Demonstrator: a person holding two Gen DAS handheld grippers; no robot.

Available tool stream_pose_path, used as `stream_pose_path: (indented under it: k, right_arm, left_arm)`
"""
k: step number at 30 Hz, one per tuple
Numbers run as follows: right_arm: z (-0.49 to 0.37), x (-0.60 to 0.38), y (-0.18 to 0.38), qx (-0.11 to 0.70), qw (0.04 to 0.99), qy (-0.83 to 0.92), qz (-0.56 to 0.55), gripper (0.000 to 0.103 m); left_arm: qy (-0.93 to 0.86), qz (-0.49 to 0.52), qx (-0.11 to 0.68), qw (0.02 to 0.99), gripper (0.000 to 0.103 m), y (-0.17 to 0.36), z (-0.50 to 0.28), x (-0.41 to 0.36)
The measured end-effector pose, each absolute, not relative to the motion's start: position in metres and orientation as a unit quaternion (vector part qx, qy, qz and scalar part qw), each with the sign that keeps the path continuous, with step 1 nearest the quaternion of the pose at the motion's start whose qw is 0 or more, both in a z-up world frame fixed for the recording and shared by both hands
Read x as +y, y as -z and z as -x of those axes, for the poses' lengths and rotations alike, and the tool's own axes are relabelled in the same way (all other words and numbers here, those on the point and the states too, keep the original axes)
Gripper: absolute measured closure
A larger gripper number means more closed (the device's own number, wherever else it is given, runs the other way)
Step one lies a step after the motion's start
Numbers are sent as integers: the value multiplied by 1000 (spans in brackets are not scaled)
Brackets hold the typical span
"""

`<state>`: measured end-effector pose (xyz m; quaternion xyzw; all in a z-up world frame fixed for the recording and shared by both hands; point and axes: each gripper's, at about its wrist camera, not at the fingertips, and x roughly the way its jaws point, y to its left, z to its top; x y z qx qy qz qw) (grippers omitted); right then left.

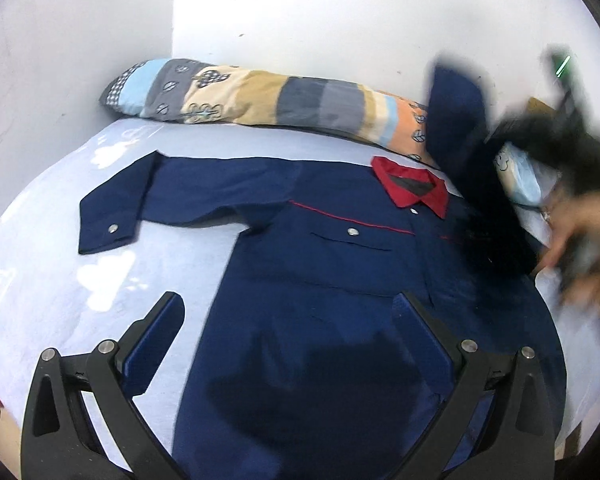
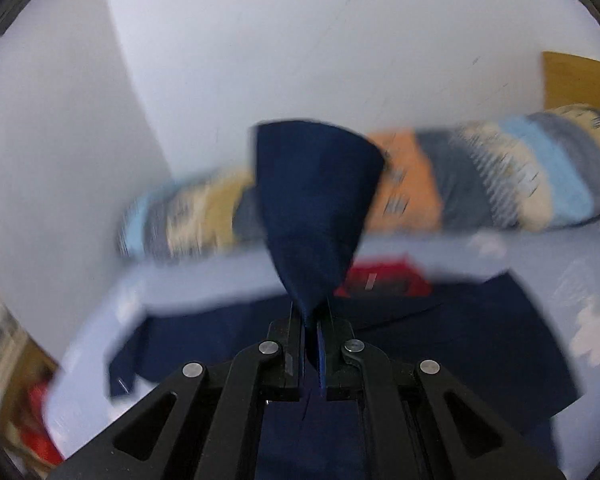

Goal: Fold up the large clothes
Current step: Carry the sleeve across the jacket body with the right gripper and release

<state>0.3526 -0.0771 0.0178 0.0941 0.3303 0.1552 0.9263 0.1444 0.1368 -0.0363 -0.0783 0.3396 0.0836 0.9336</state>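
A navy blue shirt (image 1: pixel 308 280) with a red collar (image 1: pixel 414 184) lies face up on a bed, its left sleeve (image 1: pixel 112 216) folded over. My left gripper (image 1: pixel 288 312) is open and hovers above the shirt's lower body, touching nothing. My right gripper (image 2: pixel 310 320) is shut on the shirt's right sleeve cuff (image 2: pixel 316 200), which stands up from its jaws; in the left wrist view this raised sleeve (image 1: pixel 456 120) is blurred at the right, with the hand (image 1: pixel 580 232) behind it.
A striped patterned pillow (image 1: pixel 260 100) lies along the white wall at the bed's far edge. The pale blue bedsheet (image 1: pixel 60 280) has white cloud prints. A wooden headboard (image 2: pixel 576 80) is at the right.
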Motion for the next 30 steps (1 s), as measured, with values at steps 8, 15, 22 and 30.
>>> stream_pose_path:
  k: [8, 15, 22, 30]
  right_arm:
    - [-344, 28, 121, 437, 884, -157, -50, 97]
    - [-348, 54, 91, 405, 895, -177, -66, 97]
    - [-354, 78, 136, 498, 851, -167, -24, 84]
    - [-321, 47, 100, 463, 846, -257, -69, 54]
  left_arm:
    - [-95, 101, 344, 929, 0, 37, -144, 156]
    - [-101, 113, 341, 928, 0, 35, -143, 162]
    - [-109, 116, 344, 925, 0, 35, -143, 167]
    - [-136, 161, 347, 914, 0, 41, -139, 192]
